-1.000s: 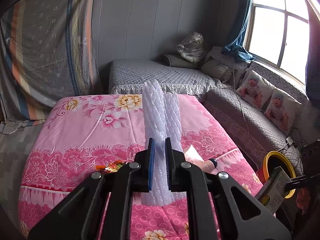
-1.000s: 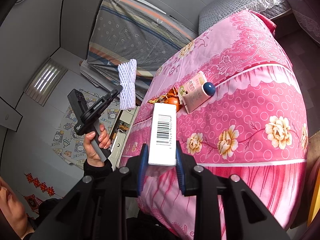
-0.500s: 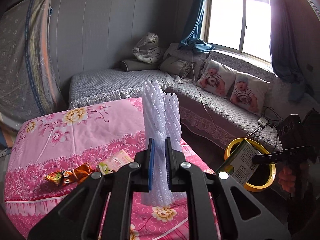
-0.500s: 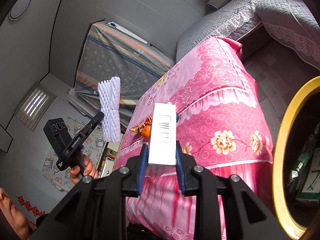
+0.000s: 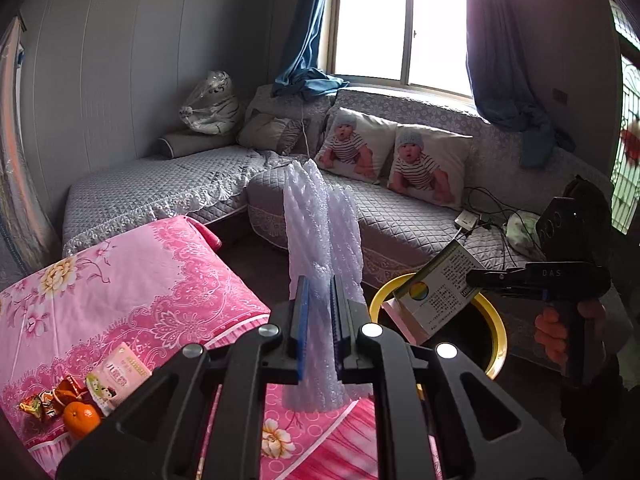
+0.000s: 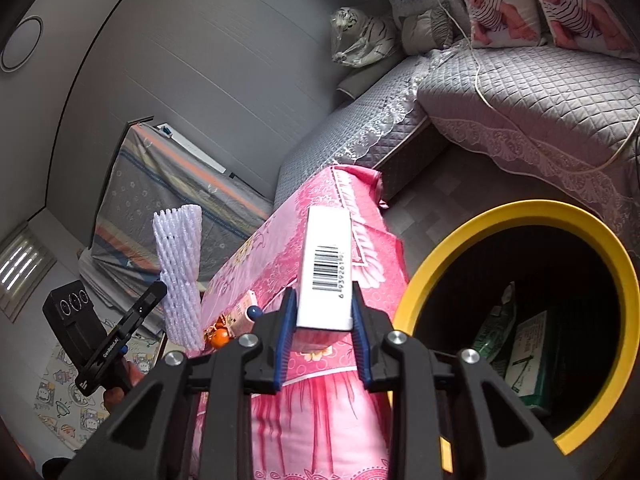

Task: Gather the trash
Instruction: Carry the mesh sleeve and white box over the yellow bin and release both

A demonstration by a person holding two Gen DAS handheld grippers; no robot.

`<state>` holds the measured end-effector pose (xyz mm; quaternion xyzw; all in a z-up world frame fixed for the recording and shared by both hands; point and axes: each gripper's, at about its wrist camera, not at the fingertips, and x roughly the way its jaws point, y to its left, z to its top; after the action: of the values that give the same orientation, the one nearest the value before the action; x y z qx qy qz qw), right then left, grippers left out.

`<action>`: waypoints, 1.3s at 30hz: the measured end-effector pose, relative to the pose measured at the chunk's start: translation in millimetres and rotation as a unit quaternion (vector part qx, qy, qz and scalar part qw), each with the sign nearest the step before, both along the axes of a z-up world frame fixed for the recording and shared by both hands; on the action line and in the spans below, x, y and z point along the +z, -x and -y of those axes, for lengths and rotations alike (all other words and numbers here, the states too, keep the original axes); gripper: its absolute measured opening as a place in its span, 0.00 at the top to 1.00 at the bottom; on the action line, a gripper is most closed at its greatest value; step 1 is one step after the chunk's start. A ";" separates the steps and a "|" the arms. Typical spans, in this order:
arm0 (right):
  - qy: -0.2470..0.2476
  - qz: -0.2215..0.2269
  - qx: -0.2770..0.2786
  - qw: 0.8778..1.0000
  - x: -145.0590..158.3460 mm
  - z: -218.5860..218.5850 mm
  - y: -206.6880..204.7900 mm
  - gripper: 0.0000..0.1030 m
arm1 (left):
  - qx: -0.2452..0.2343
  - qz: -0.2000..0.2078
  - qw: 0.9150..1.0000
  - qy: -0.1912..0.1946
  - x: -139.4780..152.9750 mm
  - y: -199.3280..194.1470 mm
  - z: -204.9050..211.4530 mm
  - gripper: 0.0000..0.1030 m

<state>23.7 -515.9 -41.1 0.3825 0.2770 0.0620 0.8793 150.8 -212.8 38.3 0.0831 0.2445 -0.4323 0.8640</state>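
My left gripper (image 5: 319, 304) is shut on a white foam fruit net (image 5: 320, 236) that stands up between its blue pads, over the corner of the pink bed. My right gripper (image 6: 323, 316) is shut on a white carton (image 6: 328, 268) with a barcode on its side. The same carton (image 5: 436, 292) hangs over the yellow-rimmed bin (image 5: 496, 344) in the left wrist view. The bin (image 6: 472, 228) sits to the right of the carton and holds a green and white box and a bag. Left gripper and net (image 6: 178, 268) show at the far left of the right wrist view.
On the pink floral bedspread (image 5: 140, 280) lie an orange (image 5: 81, 418), crumpled wrappers (image 5: 48, 398) and a pink tube (image 5: 120, 376). A grey quilted corner sofa (image 5: 400, 216) with cushions, cables and a charger runs behind the bin. A person's hand (image 5: 560, 332) holds the right gripper.
Both grippers have swung right, from over the bed toward the bin. The bin now fills the right of the right wrist view, and the carton hangs over its rim. Both grips are unchanged.
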 end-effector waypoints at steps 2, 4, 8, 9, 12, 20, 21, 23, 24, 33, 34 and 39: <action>0.014 -0.007 -0.023 1.000 -2.7 7.9 7.3 0.76 | -0.016 -0.005 1.000 0.001 -3.6 1.1 16.6 0.91; 0.019 -0.013 -0.037 0.999 -7.4 16.3 10.9 0.76 | -0.031 -0.011 0.999 -0.001 -7.1 2.7 32.1 0.91; 0.038 -0.027 -0.071 0.996 -15.3 29.7 22.7 0.76 | -0.059 -0.019 0.998 -0.009 -17.0 9.0 62.2 0.91; 0.039 -0.030 -0.076 0.996 -17.3 32.3 24.7 0.76 | -0.066 -0.022 0.998 -0.011 -19.3 10.3 68.8 0.91; 0.049 -0.043 -0.096 0.993 -22.2 38.9 29.7 0.76 | -0.085 -0.025 0.996 -0.017 -27.2 15.1 88.9 0.91; 0.060 -0.076 -0.128 0.987 -45.4 50.8 38.0 0.76 | -0.108 -0.032 0.993 -0.039 -54.8 22.0 136.2 0.91; 0.057 -0.080 -0.129 0.987 -48.9 52.2 38.3 0.76 | -0.108 -0.033 0.993 -0.043 -58.1 20.9 141.7 0.91; 0.060 -0.091 -0.138 0.984 -54.8 54.5 39.3 0.76 | -0.109 -0.042 0.992 -0.049 -66.3 18.2 153.3 0.91; 0.061 -0.097 -0.141 0.983 -57.6 55.7 39.8 0.76 | -0.110 -0.047 0.991 -0.052 -70.3 16.6 158.4 0.91; 0.053 -0.115 -0.144 0.981 -65.4 59.8 42.5 0.75 | -0.116 -0.065 0.989 -0.061 -85.6 15.3 181.1 0.90; 0.055 -0.118 -0.143 0.981 -65.4 59.9 41.5 0.74 | -0.115 -0.069 0.989 -0.057 -85.9 14.3 180.8 0.90; 0.048 -0.127 -0.169 0.976 -64.5 64.0 48.2 0.51 | -0.101 -0.091 0.990 -0.046 -88.1 4.9 175.1 0.81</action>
<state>-24.5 -579.9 -105.6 0.3857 0.3207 -0.1499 0.8520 145.9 -387.9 -49.7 0.1071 0.3318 -0.5117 0.7853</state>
